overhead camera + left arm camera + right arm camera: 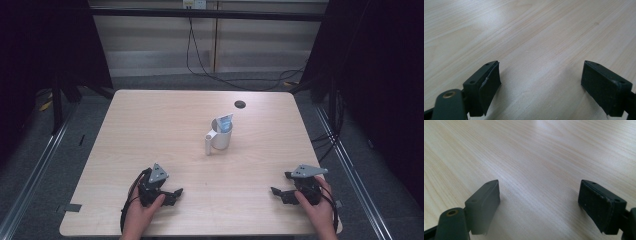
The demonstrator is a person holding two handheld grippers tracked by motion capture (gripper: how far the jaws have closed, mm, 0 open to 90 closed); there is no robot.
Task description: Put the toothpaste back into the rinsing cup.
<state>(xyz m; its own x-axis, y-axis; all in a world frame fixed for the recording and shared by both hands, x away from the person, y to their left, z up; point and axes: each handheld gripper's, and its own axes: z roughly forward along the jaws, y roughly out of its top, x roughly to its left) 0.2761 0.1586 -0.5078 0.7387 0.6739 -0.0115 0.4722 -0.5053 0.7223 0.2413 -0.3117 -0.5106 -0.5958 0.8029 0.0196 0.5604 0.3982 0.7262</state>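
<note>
Both tools resting on bench, wide open, gripping nothing.

Left tool (172,192) at near-left of light wood bench (150,125), held by left hand (142,212), jaws spread with bare wood between them in left gripper view (541,85). Right tool (281,192) at near-right, held by right hand (317,210), jaws likewise spread over bare wood in right gripper view (539,202). White pitcher (221,137) upright near bench centre, slightly right and far of both tools, well apart from each; blue packet (226,122) standing inside it. Dark round hole (240,104) in bench just beyond pitcher.
</note>
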